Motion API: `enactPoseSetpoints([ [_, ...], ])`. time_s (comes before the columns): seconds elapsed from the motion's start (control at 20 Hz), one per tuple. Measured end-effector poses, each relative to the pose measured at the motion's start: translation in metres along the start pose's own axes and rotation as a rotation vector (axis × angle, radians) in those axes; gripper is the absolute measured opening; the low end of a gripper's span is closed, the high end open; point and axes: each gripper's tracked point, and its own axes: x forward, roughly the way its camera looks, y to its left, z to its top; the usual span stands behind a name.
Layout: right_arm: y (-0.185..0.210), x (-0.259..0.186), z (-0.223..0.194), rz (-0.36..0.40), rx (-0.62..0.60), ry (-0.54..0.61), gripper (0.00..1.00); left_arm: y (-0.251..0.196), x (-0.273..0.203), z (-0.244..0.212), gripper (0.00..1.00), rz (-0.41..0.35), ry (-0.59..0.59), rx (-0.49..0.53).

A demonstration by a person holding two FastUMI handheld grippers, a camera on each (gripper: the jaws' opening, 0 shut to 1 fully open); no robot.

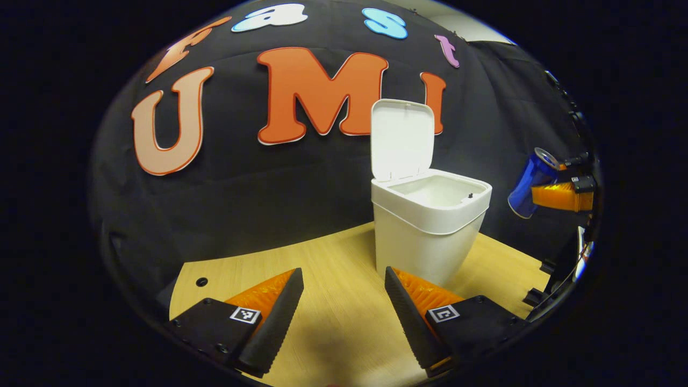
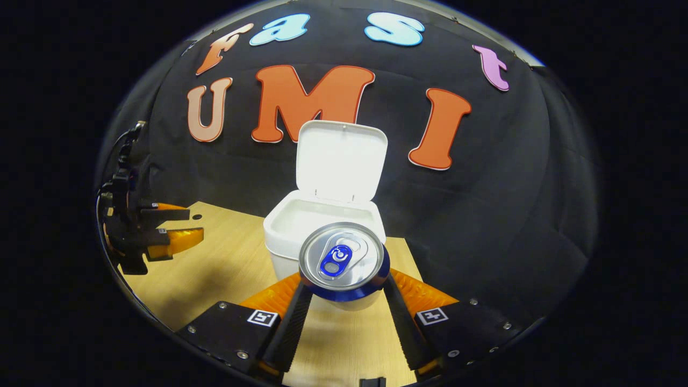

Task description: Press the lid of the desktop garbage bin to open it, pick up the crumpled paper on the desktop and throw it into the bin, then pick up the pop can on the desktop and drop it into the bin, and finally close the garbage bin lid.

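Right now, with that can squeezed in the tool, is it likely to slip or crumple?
The pop can looks smooth metal, so it may slip. It is probably light and thin-walled, so hard squeezing could dent it. The right tool grips its round sides, so it might twist.

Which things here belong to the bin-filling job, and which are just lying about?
Belonging to the job:
- garbage bin, lid up
- pop can, gripped by the right tool

Just about:
- left tool, open and holding nothing
- wooden desktop
- black cloth wall
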Motion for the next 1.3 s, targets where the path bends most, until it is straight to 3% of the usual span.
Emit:
enactPoseSetpoints([
  [0.15,-0.001,0.007,0.025,0.007,-0.004,-0.033,0.78,0.021,-0.015,-0.016,0.97,0.055,0.020,-0.028],
  [0.2,-0.003,0.009,0.033,0.007,-0.007,-0.043,0.74,0.028,-0.021,-0.022,0.97,0.076,0.032,-0.037],
  [0.3,-0.003,0.014,0.053,0.017,-0.008,-0.072,0.79,0.040,-0.034,-0.032,0.97,0.111,0.041,-0.058],
  [0.55,0.000,0.037,0.084,0.051,-0.009,-0.120,0.78,0.065,-0.057,-0.047,0.97,0.202,0.054,-0.084],
  [1.3,0.050,0.140,0.083,0.185,-0.010,-0.124,0.78,0.107,-0.129,-0.070,0.97,0.463,0.092,-0.129],
])
